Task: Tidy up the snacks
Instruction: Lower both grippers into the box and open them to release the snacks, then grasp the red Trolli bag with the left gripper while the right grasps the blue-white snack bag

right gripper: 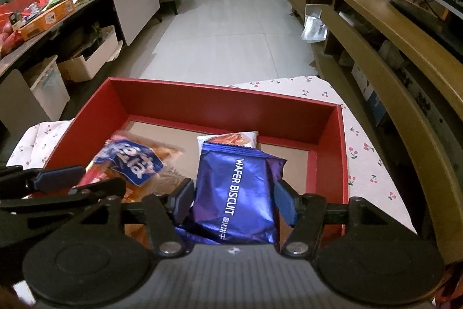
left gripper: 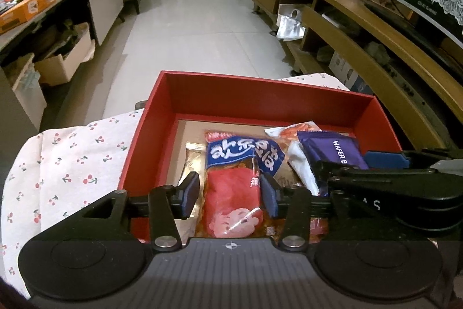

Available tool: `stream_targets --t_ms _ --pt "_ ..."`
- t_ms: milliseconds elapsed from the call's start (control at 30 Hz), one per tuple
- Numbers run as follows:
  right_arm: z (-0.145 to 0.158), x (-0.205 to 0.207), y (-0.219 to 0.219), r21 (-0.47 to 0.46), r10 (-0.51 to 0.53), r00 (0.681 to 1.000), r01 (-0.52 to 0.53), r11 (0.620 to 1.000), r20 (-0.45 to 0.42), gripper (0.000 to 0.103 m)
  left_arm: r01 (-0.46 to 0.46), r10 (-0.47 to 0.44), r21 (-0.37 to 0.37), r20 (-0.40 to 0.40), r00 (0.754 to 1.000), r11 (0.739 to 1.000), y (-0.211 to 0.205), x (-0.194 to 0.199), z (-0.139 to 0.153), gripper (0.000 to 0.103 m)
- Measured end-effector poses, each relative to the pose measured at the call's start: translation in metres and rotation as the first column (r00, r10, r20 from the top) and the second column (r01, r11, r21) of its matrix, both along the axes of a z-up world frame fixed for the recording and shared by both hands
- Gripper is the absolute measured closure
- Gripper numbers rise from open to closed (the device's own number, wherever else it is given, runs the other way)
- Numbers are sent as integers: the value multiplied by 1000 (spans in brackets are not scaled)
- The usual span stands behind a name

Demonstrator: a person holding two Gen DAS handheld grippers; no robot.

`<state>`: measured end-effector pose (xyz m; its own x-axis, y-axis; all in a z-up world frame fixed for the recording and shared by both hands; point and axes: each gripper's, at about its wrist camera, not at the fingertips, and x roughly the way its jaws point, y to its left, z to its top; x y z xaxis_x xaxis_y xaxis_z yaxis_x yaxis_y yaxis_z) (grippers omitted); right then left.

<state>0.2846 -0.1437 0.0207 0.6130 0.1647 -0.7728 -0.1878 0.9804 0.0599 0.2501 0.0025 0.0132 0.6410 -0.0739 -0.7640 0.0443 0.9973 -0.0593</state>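
A red box (left gripper: 162, 118) (right gripper: 86, 118) sits on a cherry-print cloth (left gripper: 66, 164) (right gripper: 370, 152). My left gripper (left gripper: 230, 193) is over the box, its pads on both sides of a red and blue spicy snack pack (left gripper: 234, 187) (right gripper: 133, 164), touching it. My right gripper (right gripper: 234, 200) has its pads on both sides of a purple wafer biscuit pack (right gripper: 237, 193) (left gripper: 332, 152), held over the box. A white and orange snack pack (left gripper: 292, 132) (right gripper: 231, 138) and a gold pack (left gripper: 194, 161) lie in the box.
A dark table (left gripper: 17, 31) (right gripper: 31, 48) with many snack boxes stands at the left. A wooden TV cabinet (left gripper: 376, 28) (right gripper: 405, 42) runs along the right. A white tiled floor (left gripper: 196, 28) lies beyond the box. White storage boxes (left gripper: 66, 60) sit under the left table.
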Motion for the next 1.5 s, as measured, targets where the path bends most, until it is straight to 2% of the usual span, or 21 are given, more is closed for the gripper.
stream_targets --t_ms 233,467,633,1067,1267,1500 --pt "9 -8 -1 2 6 1000 -6 1000 31 21 -3 3 -4 15 1000 1000 3 -6 9 43" --pt "17 -20 4 -50 30 996 -26 998 79 20 -1 2 -12 44 999 1000 5 -14 19 40" --pt "18 -23 5 -54 40 996 -35 998 81 18 1 0 -15 62 998 1000 6 -22 25 35" --pt "28 -33 3 -83 46 990 -35 996 133 16 -1 3 -27 66 998 1000 12 -33 31 35" --pt "34 -43 0 -93 55 987 -41 995 152 15 4 -2 -29 58 998 1000 14 -44 32 33" --pt "37 -58 -7 -83 61 989 -50 995 136 15 -13 13 -43 8 1000 999 27 -58 24 32"
